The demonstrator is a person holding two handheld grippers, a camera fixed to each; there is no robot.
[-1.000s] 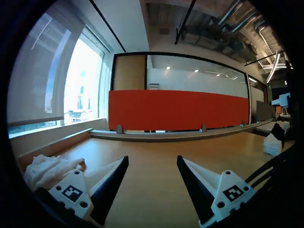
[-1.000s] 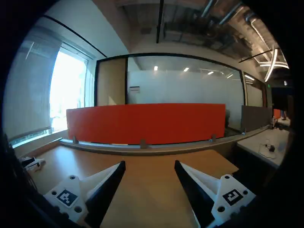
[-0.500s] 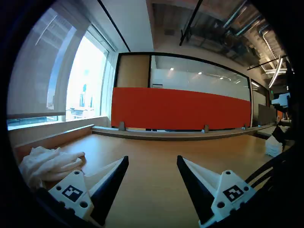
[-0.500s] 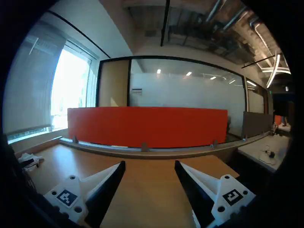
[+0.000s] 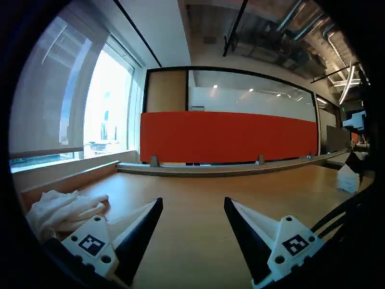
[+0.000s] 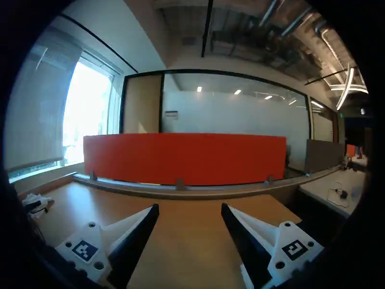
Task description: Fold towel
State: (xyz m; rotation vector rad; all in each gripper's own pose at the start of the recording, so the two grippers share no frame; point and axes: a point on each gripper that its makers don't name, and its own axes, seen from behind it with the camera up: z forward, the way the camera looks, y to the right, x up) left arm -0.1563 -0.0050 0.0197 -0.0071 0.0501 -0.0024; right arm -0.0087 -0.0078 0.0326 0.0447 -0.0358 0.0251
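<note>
The left gripper (image 5: 192,201) is held wide open, with nothing between its 2 fingers, and the right gripper (image 6: 189,207) is spread the same way. Both are held over the smooth wooden table (image 5: 202,185). The white towel (image 5: 65,213) is seen crumpled in a soft heap near the left gripper's left finger. A flat orange panel (image 5: 226,137) is set behind the table.

The left tool (image 5: 192,200) and right tool (image 6: 190,206) have white wedge fingers (image 5: 267,231), black inner faces, square markers (image 5: 91,244).
</note>
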